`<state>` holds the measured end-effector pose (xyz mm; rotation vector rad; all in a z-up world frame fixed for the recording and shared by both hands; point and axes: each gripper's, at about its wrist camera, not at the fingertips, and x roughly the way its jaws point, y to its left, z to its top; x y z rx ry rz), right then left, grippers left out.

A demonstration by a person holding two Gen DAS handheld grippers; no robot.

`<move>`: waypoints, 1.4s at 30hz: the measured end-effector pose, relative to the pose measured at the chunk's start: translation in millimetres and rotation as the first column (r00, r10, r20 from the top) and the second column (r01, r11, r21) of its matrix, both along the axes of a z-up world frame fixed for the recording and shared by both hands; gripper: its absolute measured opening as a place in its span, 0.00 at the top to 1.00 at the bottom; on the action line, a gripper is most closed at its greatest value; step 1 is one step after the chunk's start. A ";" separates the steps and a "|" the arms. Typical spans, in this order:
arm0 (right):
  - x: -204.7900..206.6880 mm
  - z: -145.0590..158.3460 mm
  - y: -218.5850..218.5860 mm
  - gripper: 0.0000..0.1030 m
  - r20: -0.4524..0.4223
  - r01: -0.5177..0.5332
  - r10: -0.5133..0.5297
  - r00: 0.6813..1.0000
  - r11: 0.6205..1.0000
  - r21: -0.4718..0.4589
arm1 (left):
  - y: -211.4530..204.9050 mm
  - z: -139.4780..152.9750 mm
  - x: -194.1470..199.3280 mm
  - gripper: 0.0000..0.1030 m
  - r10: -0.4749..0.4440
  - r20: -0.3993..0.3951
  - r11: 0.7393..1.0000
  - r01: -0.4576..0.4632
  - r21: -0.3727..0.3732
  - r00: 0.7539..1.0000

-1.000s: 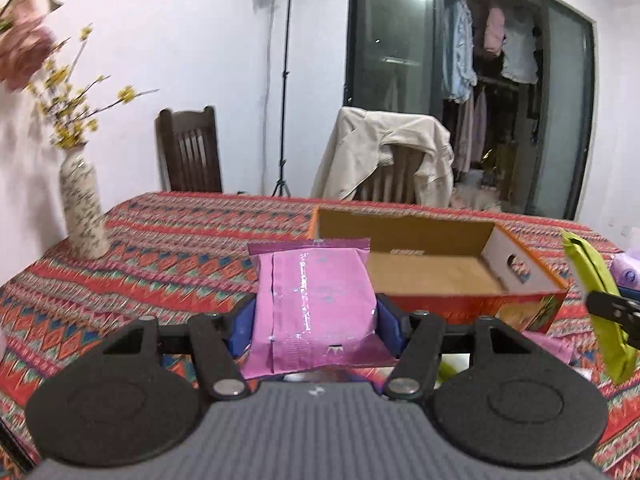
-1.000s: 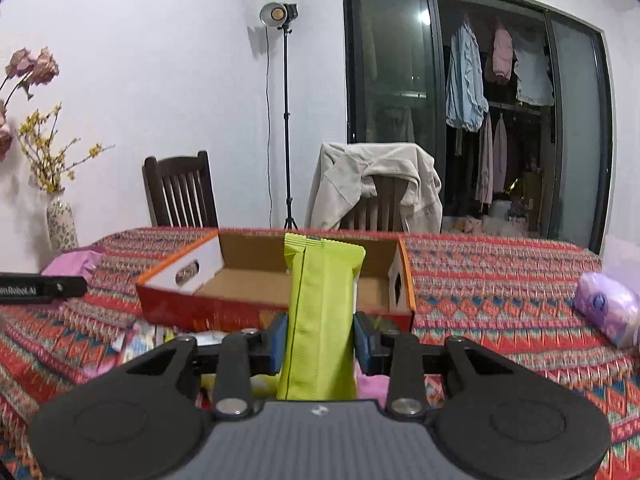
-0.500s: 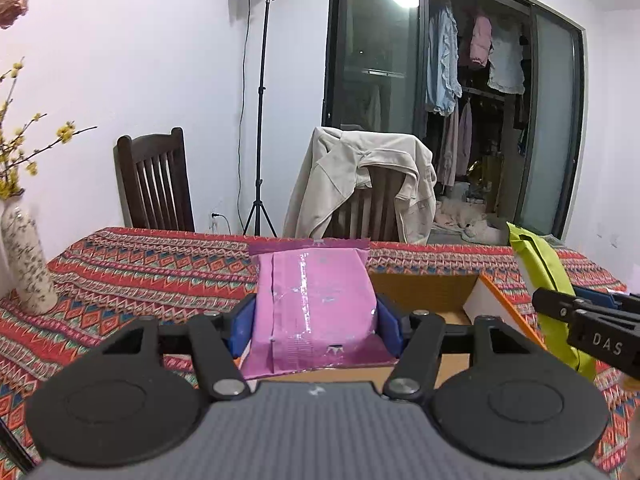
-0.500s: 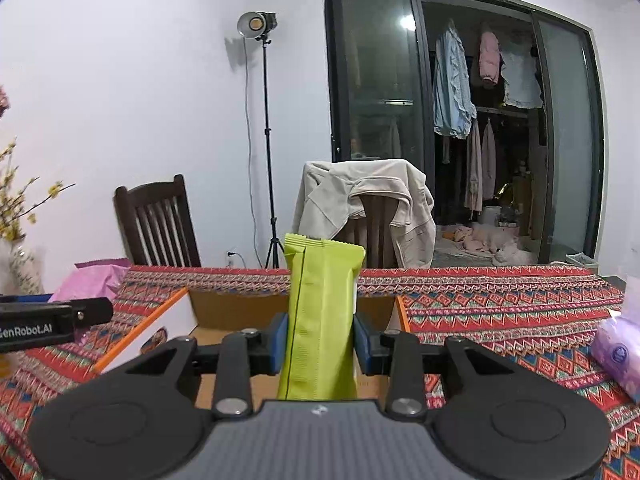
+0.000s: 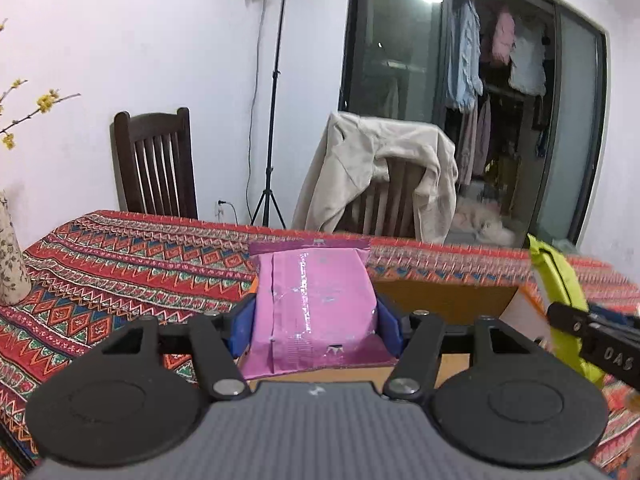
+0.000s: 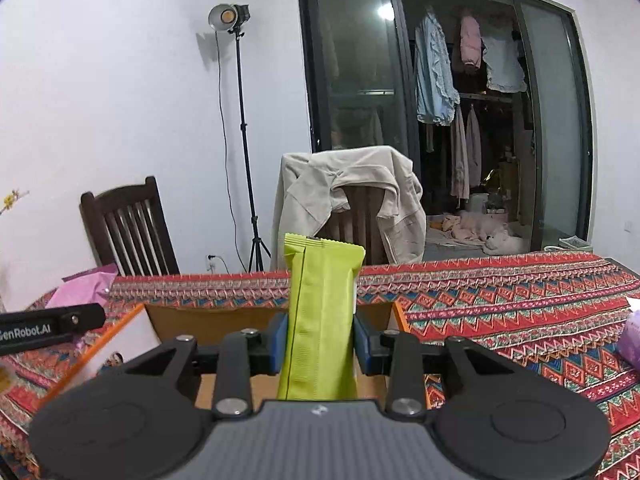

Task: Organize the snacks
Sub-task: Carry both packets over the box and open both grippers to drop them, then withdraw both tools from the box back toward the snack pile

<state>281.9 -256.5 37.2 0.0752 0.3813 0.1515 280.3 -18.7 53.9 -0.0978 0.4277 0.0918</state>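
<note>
Where the left wrist view looks along its fingers, the left gripper (image 5: 316,320) is seen clamped on a pink snack packet (image 5: 314,300), the blue pads (image 5: 240,326) pressed against both of its sides. The packet is held upright with its sealed top edge raised, above the near part of an open cardboard box (image 5: 444,304) that lies on a table covered with a red patterned tablecloth (image 5: 120,264). At the right edge of this view, a green snack bar (image 5: 560,280) is seen held in the right gripper (image 5: 592,340), over the right end of the box. A patterned vase (image 5: 10,264) with yellow flowers is placed at the far left of the table. Behind the table, a dark wooden chair (image 5: 154,168) and a second chair draped with a beige jacket (image 5: 376,168) are set against the wall, with a light stand (image 5: 276,92) between them.

In the right wrist view, the green snack bar (image 6: 322,320) is shown pinched upright between the right gripper's (image 6: 320,342) blue pads (image 6: 278,342), directly over the box (image 6: 216,320), whose orange-edged white side wall (image 6: 120,340) is seen at the left. The left gripper (image 6: 52,326) is visible at the left edge with the pink packet (image 6: 86,286) above it. A pale purple wrapped item (image 6: 631,340) is partly seen on the cloth at the far right.
</note>
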 end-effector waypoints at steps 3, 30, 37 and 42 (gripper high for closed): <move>5.2 -5.6 -0.4 0.68 -0.018 -0.008 0.008 1.000 1.000 0.003 | 4.0 -9.5 6.2 0.39 0.001 -0.034 1.000 -0.001 -0.009 0.999; -7.4 0.9 -2.3 0.00 -0.008 -0.032 0.032 0.999 0.999 0.011 | 1.6 4.5 -13.6 0.00 0.007 0.060 0.999 -0.004 -0.050 0.998; -33.3 23.3 1.9 0.00 0.041 -0.051 0.051 0.998 0.999 -0.009 | 1.3 30.9 -37.4 0.00 -0.015 0.103 0.999 0.020 -0.043 0.995; -59.8 36.3 -1.4 0.00 0.072 -0.061 0.062 0.995 0.998 -0.019 | 1.1 42.0 -66.0 0.00 -0.030 0.133 0.999 0.033 -0.016 0.991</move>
